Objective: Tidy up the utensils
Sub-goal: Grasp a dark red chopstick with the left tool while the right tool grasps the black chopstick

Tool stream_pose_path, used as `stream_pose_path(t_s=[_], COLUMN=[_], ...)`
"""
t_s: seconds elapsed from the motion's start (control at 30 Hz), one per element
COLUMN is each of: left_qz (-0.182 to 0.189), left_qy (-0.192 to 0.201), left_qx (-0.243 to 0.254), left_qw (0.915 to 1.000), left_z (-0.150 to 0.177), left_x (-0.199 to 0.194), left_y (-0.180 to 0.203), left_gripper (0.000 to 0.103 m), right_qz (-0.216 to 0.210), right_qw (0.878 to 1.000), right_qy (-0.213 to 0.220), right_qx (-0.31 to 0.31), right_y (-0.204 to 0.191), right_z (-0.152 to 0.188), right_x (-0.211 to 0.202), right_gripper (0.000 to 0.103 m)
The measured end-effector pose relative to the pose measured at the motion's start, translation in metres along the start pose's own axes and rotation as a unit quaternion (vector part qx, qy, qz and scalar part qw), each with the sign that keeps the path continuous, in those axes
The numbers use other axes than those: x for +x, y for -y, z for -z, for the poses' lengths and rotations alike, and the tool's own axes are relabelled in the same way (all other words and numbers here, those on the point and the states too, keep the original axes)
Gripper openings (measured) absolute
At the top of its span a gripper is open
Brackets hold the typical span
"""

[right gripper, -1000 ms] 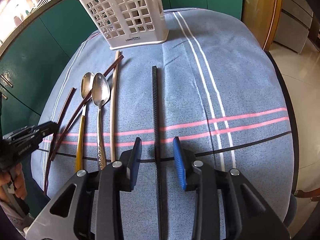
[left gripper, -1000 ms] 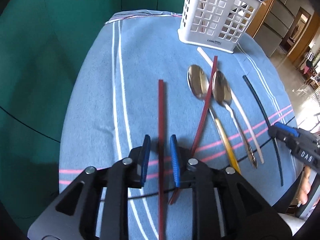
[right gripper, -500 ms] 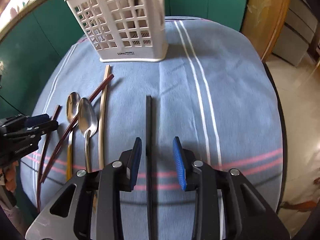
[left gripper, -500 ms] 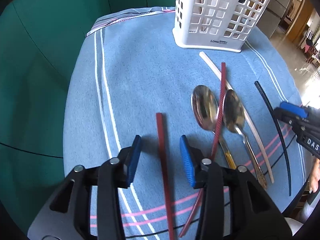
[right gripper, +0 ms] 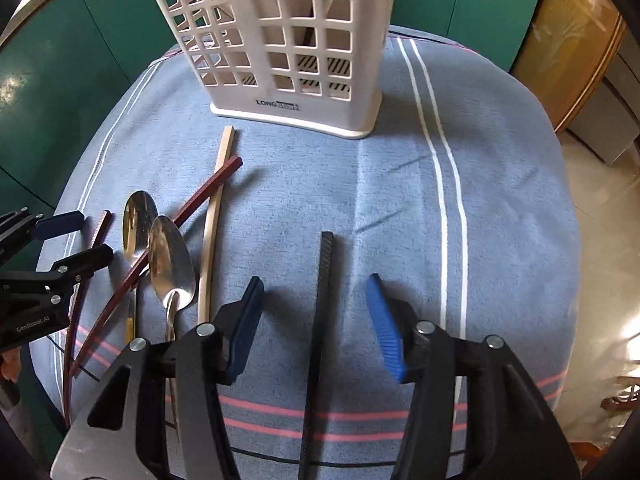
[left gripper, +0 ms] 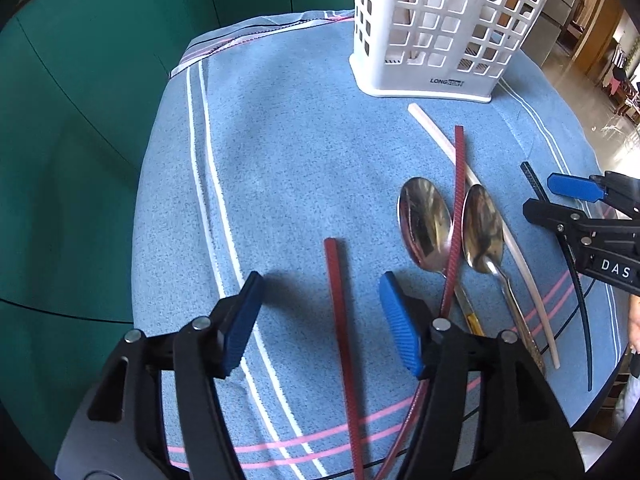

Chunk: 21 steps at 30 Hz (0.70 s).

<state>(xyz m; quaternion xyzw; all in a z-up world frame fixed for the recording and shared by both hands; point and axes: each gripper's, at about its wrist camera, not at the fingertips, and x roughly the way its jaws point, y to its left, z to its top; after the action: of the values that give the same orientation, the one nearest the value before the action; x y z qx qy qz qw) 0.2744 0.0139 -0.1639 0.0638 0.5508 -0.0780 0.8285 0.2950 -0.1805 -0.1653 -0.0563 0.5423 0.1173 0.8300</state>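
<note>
A white lattice utensil holder (left gripper: 444, 36) (right gripper: 288, 40) stands at the far end of the blue cloth. My left gripper (left gripper: 320, 316) is open, its jaws on either side of a red chopstick (left gripper: 340, 328) lying on the cloth. My right gripper (right gripper: 316, 320) is open, its jaws on either side of a black chopstick (right gripper: 320, 320) lying on the cloth. Between them lie two spoons (left gripper: 428, 220) (right gripper: 170, 260), a second red chopstick (left gripper: 454, 232) and a pale chopstick (left gripper: 516, 256) (right gripper: 212, 232).
The table is round, covered by a blue cloth (left gripper: 280, 160) with white and pink stripes. Green cabinets (left gripper: 80, 100) stand behind and to the left. A wooden door and tiled floor (right gripper: 600, 120) lie off the right edge.
Both grippers have moved forward along their chopsticks toward the holder and their jaws have opened wider. The chopsticks still lie on the cloth.
</note>
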Motion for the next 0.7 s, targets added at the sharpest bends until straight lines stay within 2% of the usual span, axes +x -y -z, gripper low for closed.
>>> stream_pose_path(t_s=[0.1,0.27,0.4,0.47,0.53,0.57,0.63,0.7], left_qz=[0.001,0.001,0.000,0.001,0.008,0.010,0.016,0.022], left_qy=[0.001,0.004,0.005,0.005,0.007,0.009,0.009,0.010], left_qx=[0.000,0.001,0.005,0.008,0.015,0.020,0.027,0.025], left_qw=[1.0000,1.0000,1.0000,1.0000,0.9998,0.9997,0.9995,0.9994], left_z=[-0.002,-0.001,0.004,0.005,0.006,0.007,0.007,0.009], left_x=[0.002,0.002,-0.003,-0.004,-0.007,-0.008,-0.009,-0.011], left_y=[-0.002,-0.003,0.005,0.009,0.014,0.017,0.021,0.026], left_gripper=[0.061,0.058,0.051,0.047,0.033,0.028,0.007,0.006], right_qz=[0.008,0.012,0.013,0.009,0.002,0.003,0.000,-0.008], right_qw=[1.000,1.000,1.000,1.000,1.000,1.000,1.000,1.000], right_qy=[0.003,0.005,0.008,0.008,0.006,0.006,0.006,0.005], right_qx=[-0.001,0.003,-0.005,-0.007,-0.007,-0.007,-0.005,0.001], right_y=[-0.002,0.003,0.002,0.002,0.000,-0.003,-0.004,-0.004], right_z=[-0.001,-0.002,-0.002,-0.002,-0.001,-0.002,-0.003,-0.002], right_x=[0.000,-0.001,-0.001,-0.002,-0.003,-0.002,-0.002,-0.003], right_gripper=[0.050,0.036,0.030,0.021,0.009,0.008,0.007,0.007])
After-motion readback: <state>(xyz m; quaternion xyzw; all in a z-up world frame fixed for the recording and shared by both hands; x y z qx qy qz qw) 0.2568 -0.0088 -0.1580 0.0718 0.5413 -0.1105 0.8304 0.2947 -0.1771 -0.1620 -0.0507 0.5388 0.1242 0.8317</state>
